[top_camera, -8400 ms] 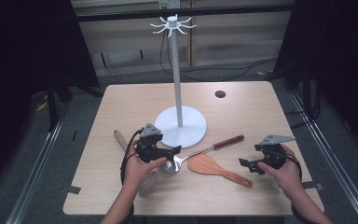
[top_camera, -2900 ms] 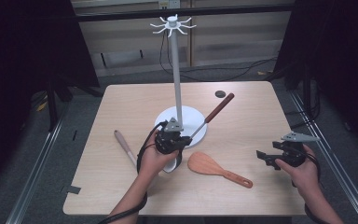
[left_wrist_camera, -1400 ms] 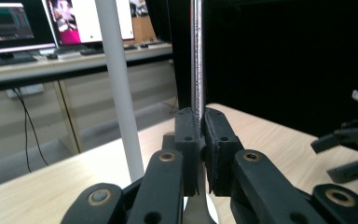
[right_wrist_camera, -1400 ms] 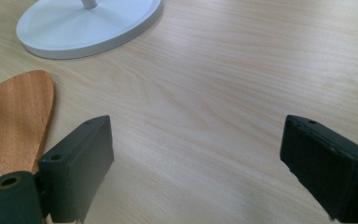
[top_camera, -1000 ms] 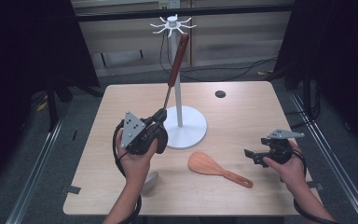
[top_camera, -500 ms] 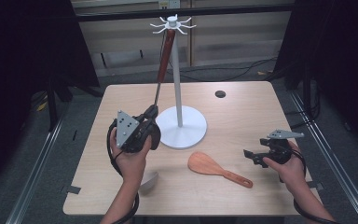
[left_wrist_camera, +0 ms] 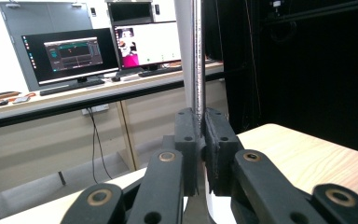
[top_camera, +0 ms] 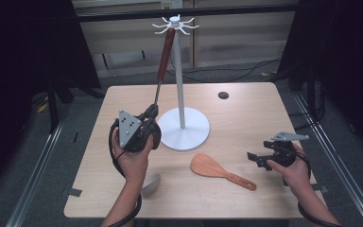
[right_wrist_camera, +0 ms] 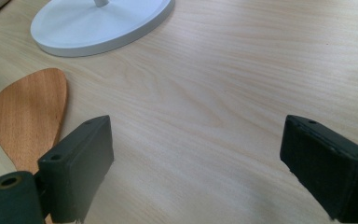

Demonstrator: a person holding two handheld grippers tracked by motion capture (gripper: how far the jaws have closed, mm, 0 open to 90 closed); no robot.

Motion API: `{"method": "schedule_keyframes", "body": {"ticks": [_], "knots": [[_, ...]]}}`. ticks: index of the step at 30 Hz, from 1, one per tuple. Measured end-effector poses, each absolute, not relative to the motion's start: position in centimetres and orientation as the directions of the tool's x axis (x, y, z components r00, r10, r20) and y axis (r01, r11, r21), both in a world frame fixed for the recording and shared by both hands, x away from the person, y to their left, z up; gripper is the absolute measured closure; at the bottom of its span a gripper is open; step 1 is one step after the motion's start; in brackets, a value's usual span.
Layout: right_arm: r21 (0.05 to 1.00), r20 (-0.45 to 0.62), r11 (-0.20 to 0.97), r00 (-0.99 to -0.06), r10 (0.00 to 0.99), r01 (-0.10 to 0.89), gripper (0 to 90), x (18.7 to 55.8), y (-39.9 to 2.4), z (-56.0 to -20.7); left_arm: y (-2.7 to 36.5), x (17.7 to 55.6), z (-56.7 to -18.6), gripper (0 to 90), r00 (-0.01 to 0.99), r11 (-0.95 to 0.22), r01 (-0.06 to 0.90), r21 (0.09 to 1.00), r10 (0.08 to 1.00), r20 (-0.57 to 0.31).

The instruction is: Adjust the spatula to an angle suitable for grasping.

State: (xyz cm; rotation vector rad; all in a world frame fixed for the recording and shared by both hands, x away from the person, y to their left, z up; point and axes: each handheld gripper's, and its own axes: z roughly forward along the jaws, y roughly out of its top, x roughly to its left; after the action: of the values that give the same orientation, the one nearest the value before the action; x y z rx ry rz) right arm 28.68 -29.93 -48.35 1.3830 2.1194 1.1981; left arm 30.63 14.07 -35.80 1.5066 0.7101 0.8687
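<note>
Low in the frame of the high view, the right gripper [top_camera: 257,161] rests at lower right with its jaws spread wide and nothing between them, just right of the wooden spatula [top_camera: 220,170] lying on the table [top_camera: 250,113]. Left of centre, the left gripper [top_camera: 152,113] points upward, its jaws clamped tight on the thin metal shaft of a ladle [top_camera: 163,61]; what seems to be its bowl shows pale beneath the wrist. Farther up, the ladle's reddish handle reaches the hooks atop the white rack [top_camera: 179,85], though whether it hangs from one I cannot tell.
</note>
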Motion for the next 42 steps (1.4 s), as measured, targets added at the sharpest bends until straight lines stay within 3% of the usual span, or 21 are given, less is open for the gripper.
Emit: {"method": "schedule_keyframes", "body": {"ticks": [14,26,42], "knots": [[0.795,0.158,0.160,-0.455,0.876,0.585,8.9,28.1,-30.4,-48.3,13.5,31.5,-36.0,85.0,0.503,-0.124,-0.021,0.992,0.856,0.118],[0.797,0.157,0.159,-0.454,0.877,0.582,8.9,27.9,-30.6,-48.3,12.7,32.7,-37.0,84.7,0.494,-0.073,0.037,0.997,0.869,0.046],[0.797,0.162,0.158,-0.459,0.873,0.583,8.9,28.0,-30.6,-48.3,10.5,35.8,-37.5,83.7,0.567,0.005,0.098,0.995,0.821,-0.060]]}}
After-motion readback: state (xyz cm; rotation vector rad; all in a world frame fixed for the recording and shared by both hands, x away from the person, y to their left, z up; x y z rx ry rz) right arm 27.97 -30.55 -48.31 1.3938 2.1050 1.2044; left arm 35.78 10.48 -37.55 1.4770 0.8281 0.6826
